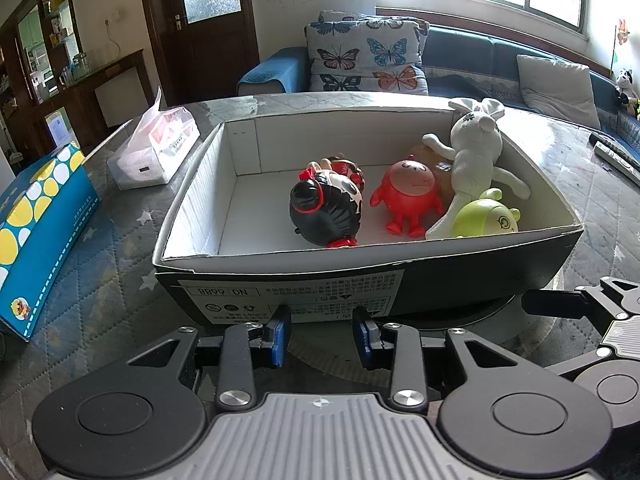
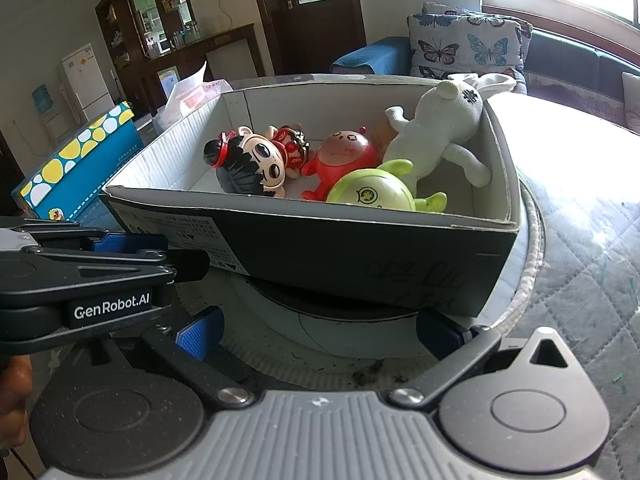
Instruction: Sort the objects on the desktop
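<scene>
An open black cardboard box (image 1: 460,264) (image 2: 360,264) stands on the table. Inside lie a black-haired doll (image 1: 324,212) (image 2: 248,168), a red round figure (image 1: 408,196) (image 2: 344,152), a green round figure (image 1: 486,216) (image 2: 372,192) and a white plush rabbit (image 1: 476,148) (image 2: 440,128). My left gripper (image 1: 322,336) is open and empty, just in front of the box's near wall. My right gripper (image 2: 320,332) is open wide and empty, low before the box's corner. The left gripper also shows in the right wrist view (image 2: 100,264).
A blue dotted tissue box (image 1: 40,220) (image 2: 80,156) and a soft tissue pack (image 1: 156,148) lie left of the box. Remote controls (image 1: 616,152) lie at the table's far right. A sofa with butterfly cushions (image 1: 364,56) stands behind the table. The right gripper's arm (image 1: 592,308) shows at right.
</scene>
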`<state>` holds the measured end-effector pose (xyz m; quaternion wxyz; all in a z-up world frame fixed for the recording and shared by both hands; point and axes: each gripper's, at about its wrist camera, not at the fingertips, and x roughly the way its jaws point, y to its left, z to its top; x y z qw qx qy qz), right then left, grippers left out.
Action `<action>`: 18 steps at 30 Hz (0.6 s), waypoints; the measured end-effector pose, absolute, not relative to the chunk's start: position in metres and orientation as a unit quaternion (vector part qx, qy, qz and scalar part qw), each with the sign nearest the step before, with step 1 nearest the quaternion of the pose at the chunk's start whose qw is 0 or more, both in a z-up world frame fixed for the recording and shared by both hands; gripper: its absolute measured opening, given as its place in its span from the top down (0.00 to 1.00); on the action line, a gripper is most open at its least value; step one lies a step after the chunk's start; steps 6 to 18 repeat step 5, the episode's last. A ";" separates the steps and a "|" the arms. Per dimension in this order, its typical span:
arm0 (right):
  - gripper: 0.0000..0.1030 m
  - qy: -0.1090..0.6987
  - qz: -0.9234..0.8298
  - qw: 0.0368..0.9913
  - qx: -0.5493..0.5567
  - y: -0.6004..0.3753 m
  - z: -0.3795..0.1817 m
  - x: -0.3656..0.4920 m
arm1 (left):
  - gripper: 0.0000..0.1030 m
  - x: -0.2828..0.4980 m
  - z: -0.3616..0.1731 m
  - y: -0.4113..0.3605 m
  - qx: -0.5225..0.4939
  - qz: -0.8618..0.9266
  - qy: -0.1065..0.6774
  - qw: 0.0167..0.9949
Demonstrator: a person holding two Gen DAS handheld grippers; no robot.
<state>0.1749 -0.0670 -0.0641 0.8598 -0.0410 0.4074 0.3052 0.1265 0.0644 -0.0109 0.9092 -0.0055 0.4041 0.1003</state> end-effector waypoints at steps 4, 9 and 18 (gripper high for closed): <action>0.00 0.406 0.305 0.860 -0.040 -0.067 -0.064 0.175 | 0.65 0.127 -0.011 0.064 -0.007 0.100 0.404 0.909; 0.00 0.406 0.305 0.860 -0.040 -0.067 -0.064 0.175 | 0.65 0.127 -0.011 0.064 -0.006 0.100 0.404 0.909; 0.00 0.406 0.305 0.860 -0.040 -0.067 -0.064 0.175 | 0.65 0.127 -0.011 0.064 -0.006 0.100 0.404 0.909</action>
